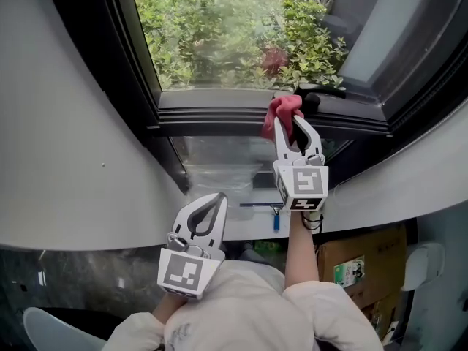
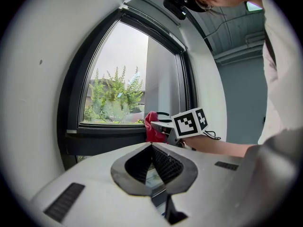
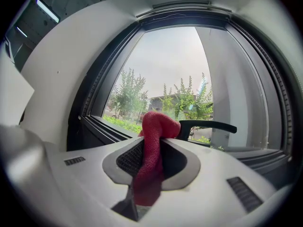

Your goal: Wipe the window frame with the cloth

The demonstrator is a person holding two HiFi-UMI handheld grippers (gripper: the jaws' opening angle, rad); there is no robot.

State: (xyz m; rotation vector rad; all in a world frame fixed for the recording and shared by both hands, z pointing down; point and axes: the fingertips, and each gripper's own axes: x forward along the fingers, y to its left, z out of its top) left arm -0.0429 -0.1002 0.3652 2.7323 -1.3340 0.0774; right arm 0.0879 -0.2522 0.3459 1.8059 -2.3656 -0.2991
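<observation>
The red cloth [image 1: 282, 111] is bunched between the jaws of my right gripper [image 1: 289, 125], which is shut on it. The cloth presses on the bottom rail of the dark window frame [image 1: 212, 114], just left of the black window handle [image 1: 322, 91]. In the right gripper view the cloth [image 3: 154, 148] hangs down through the jaws, with the handle [image 3: 208, 125] right behind it. My left gripper [image 1: 221, 197] is held lower, away from the frame, shut with nothing in it. In the left gripper view its jaws meet, and beyond them are the cloth [image 2: 152, 126] and the right gripper's marker cube [image 2: 190, 121].
White wall [image 1: 66, 123] curves round the window on the left, and a white sill [image 1: 380, 196] runs below it. A blue-handled tool [image 1: 276, 215] lies under the window. A cardboard box [image 1: 362, 258] stands at the lower right. Green bushes [image 1: 219, 35] show through the glass.
</observation>
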